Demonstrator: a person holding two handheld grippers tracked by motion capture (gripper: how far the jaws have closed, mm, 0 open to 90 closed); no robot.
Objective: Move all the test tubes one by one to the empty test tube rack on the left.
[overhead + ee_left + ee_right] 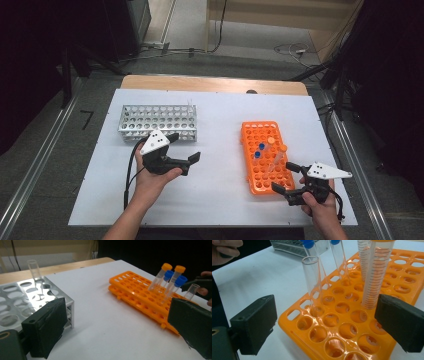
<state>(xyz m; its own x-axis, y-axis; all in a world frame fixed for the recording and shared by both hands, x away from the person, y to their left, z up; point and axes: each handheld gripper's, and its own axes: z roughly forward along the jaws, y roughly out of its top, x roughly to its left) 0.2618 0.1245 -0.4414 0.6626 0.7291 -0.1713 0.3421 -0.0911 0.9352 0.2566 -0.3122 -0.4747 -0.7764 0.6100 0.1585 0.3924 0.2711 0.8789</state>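
Orange rack (264, 157) is lying on the white table (220, 190), just ahead of the right gripper (287, 177), whose jaws are standing wide apart with nothing between them, tips near the rack's near end. In the right gripper view the rack's near corner is sitting between and beyond the two black jaws. An open clear tube (312, 282) is standing in a hole straight ahead of that gripper, tilting slightly; two blue-capped tubes (338, 261) are rising behind it, and two graduated tubes with orange caps (375, 272) are standing toward the gripper's right jaw, the nearer one just above that jaw's tip. In the high view the blue caps (259, 151) and orange caps (276, 145) are clustering in the rack's middle. The right hand (320, 207) is wrapping the handle below the grey plate (327, 172). The left gripper (185, 147) is also spread open and empty, held by the left hand (152, 180) well apart from the orange rack, pointing across the table toward it. Just beside its left jaw a metal rack (27, 300) is sitting, carrying one clear tube (33, 270) at its far corner. Beyond the left gripper's right jaw, the orange rack (140, 293) is showing with its tubes, the other hand's fingers (205, 291) farther off.
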